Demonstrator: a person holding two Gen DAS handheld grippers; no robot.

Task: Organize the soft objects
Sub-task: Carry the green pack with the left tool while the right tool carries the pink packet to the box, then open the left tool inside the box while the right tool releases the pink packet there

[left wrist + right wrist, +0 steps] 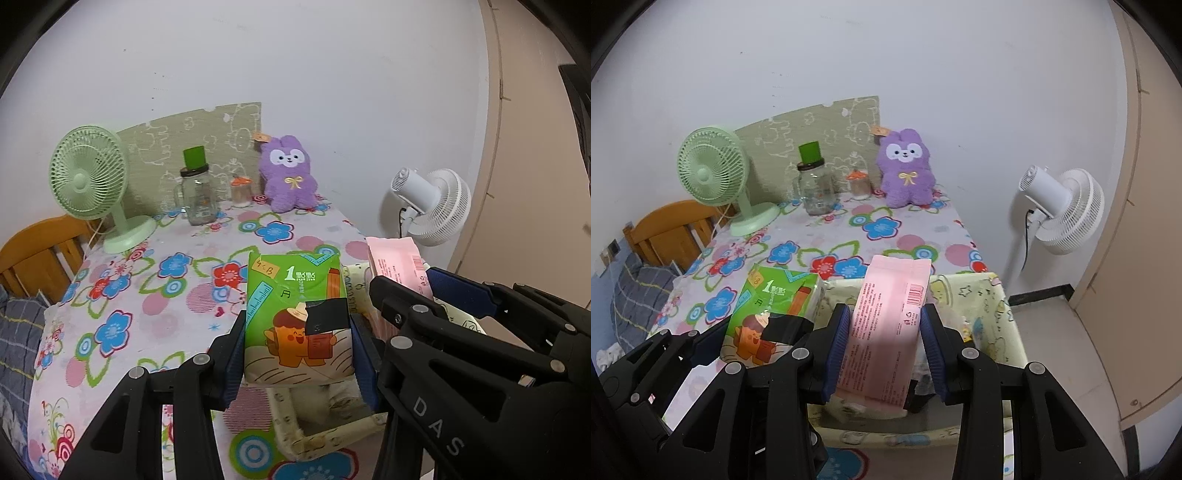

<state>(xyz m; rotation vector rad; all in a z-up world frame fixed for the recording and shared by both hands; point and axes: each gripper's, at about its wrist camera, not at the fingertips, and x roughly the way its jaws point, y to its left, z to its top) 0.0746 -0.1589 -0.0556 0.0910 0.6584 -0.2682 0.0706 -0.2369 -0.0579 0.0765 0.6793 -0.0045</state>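
Observation:
My left gripper (297,325) is shut on a green tissue pack (295,310) and holds it above the left edge of a pale yellow fabric basket (332,432). My right gripper (884,334) is shut on a pink tissue pack (886,325) and holds it over the same basket (982,295). The green pack (775,306) and the left gripper show at the lower left of the right wrist view. The pink pack (399,262) shows to the right in the left wrist view. A purple plush rabbit (288,173) sits at the table's far edge against the wall.
The table has a flowered cloth (166,288). A green desk fan (92,184), a glass jar with a green lid (197,192) and a small orange-capped jar (242,190) stand at the back. A white floor fan (1060,206) stands right of the table. A wooden chair (672,229) is on the left.

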